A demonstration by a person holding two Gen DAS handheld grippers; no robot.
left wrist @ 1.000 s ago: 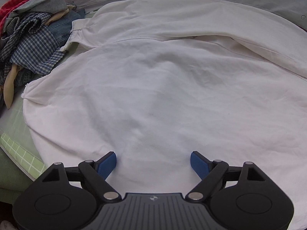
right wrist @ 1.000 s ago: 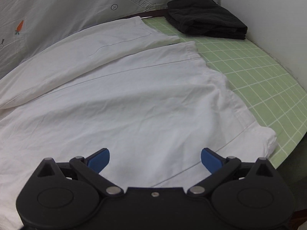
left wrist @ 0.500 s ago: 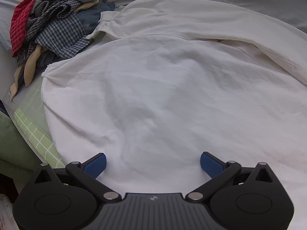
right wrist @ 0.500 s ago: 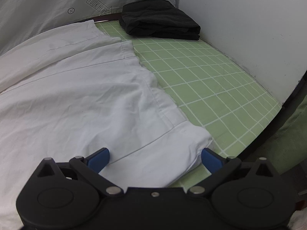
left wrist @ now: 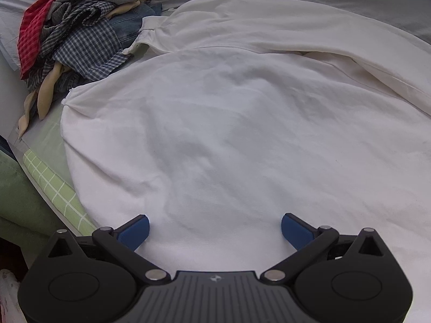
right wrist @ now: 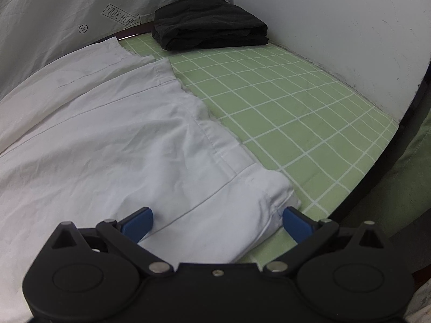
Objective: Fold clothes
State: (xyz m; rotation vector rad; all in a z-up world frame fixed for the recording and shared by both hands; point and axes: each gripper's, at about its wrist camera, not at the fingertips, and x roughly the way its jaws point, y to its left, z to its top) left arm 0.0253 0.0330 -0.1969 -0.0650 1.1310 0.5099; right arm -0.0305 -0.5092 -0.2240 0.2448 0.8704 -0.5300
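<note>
left gripper [left wrist: 215, 228] jaws apart over white garment [left wrist: 242, 134] | right gripper [right wrist: 217, 222] jaws apart at hem corner | green sheet [right wrist: 282, 102] bare beyond

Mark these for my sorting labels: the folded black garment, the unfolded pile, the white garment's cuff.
folded black garment [right wrist: 210, 21], right wrist view, top face.
unfolded pile [left wrist: 80, 35], left wrist view, blue checked cloth.
white garment's cuff [right wrist: 277, 191], right wrist view, near end.

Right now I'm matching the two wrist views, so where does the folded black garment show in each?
Left wrist: not in it; only a heap of mixed clothes at upper left.
Right wrist: the folded black garment lies at top centre, on the green checked cloth by the wall.
Shared landmark: the white garment spread ahead of both open grippers.
</note>
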